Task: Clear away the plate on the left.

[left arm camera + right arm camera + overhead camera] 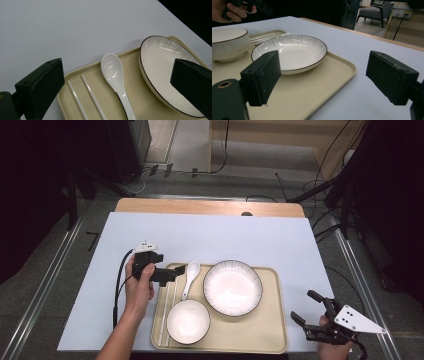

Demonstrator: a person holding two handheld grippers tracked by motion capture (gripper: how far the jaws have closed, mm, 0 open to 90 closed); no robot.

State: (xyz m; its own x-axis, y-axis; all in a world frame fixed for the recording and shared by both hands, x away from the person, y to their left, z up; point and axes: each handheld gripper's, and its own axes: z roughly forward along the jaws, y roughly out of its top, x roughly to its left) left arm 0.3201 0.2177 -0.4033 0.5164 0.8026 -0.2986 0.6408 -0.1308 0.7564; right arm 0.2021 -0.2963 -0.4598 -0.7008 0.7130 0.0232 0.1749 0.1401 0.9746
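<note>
A wide white rectangular worktop [200,240] takes up the middle of the high view, with a beige rectangular plastic tray [272,320] lying in its lower centre. On the tray's right half sits a large shallow white ribbed plate with a dark rim [232,287]; below and left of it stands a smaller round white bowl [188,321]. Above the bowl lies a glossy white ceramic soup spoon [189,276], its scoop toward the top of the frame, and along the tray's left edge runs a pair of thin white chopsticks [165,317], just beside the spoon.

The left tool [176,271] hangs over the tray's upper left corner, released, its jaws spread wide. In the left gripper view the spoon [115,75] lies between them, with the chopsticks [85,100] to its left and the plate [162,67] at the right. The right tool [306,309] hovers at the lower right of the frame, off the tray's right edge, also released and grasping nothing; its own view looks across the tray [329,82] at the plate [292,51].

The step in hand looks like an approach to the spoon. The next move likely calls for lowering the left tool until the jaws straddle the handle, then clenching without nudging the chopsticks.
</note>
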